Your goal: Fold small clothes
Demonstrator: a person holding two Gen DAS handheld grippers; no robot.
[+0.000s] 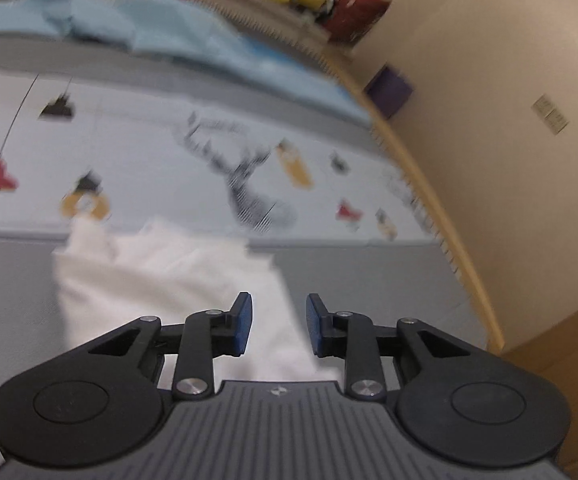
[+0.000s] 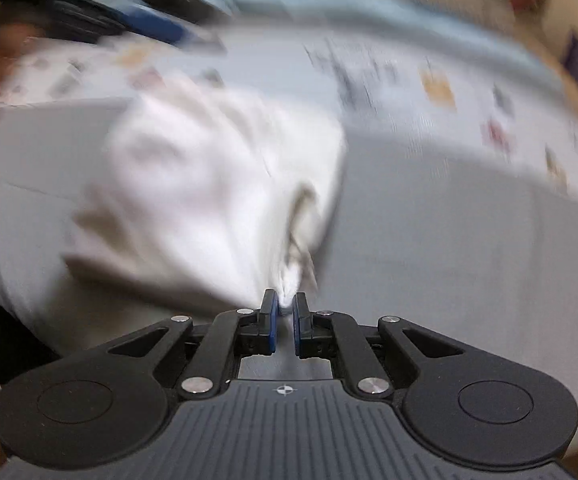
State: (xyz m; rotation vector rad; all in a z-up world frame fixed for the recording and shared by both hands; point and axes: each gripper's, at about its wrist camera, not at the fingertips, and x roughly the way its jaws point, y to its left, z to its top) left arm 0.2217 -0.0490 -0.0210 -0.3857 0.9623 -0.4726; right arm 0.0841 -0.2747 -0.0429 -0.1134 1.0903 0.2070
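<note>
One bed (image 1: 29, 300) carries a grey sheet with a printed band (image 1: 209, 152) beyond the one white garment (image 1: 177, 280) rumpled on it. Two grippers: the left gripper (image 1: 279, 326) hangs spread above the garment's near edge; the right gripper (image 2: 285, 326) pinches its bunched corner.

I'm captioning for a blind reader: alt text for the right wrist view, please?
The right gripper pinches a bunched corner of a white garment lying on a grey bedspread; the picture is motion-blurred.
</note>
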